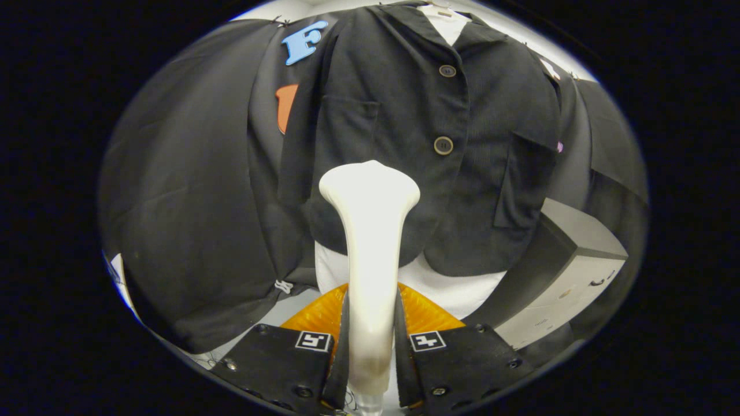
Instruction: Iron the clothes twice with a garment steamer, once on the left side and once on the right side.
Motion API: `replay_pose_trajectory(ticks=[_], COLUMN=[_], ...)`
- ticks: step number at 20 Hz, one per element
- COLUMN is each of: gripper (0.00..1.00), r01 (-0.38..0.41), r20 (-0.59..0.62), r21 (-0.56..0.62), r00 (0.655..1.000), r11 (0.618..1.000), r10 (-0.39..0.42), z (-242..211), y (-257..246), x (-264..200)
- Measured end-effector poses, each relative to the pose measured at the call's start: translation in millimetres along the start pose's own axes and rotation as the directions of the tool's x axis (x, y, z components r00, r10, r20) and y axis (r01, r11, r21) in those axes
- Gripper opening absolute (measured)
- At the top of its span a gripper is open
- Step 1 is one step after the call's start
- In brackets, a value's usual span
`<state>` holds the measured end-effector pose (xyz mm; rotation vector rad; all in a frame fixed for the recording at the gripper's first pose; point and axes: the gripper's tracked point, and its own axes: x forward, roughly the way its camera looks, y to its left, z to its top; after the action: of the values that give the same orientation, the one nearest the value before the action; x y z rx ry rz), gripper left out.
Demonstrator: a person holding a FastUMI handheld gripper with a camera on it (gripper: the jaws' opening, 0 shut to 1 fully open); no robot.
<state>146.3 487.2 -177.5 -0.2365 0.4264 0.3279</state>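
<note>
A rigid, smooth white plastic garment steamer [370, 242] is clamped by its handle in the gripper [370, 346], facing a soft black buttoned jacket [416, 144].

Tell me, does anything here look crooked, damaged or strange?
Nothing stands out. The black jacket hangs straight and buttoned on its white form. The hand-held gripper is shut on the white garment steamer, upright, its head before the jacket's lower front.

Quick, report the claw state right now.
Claw: closed on the white plastic garment steamer handle, both fingers pressing its neck, head raised just ahead of the dark buttoned jacket.
</note>
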Motion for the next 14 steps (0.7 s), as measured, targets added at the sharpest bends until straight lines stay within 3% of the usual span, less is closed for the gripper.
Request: replay_pose_trajectory(ticks=[6, 14], gripper=[0.36, 0.36], r01=[-0.019, -0.049], r20=[-0.072, -0.044], r21=[-0.020, 0.002], r00=[0.997, 0.998], r11=[1.000, 0.999], r10=[0.018, 0.049], z=[-42.8, -22.1], y=[4.9, -11.0], x=[8.5, -16.6])
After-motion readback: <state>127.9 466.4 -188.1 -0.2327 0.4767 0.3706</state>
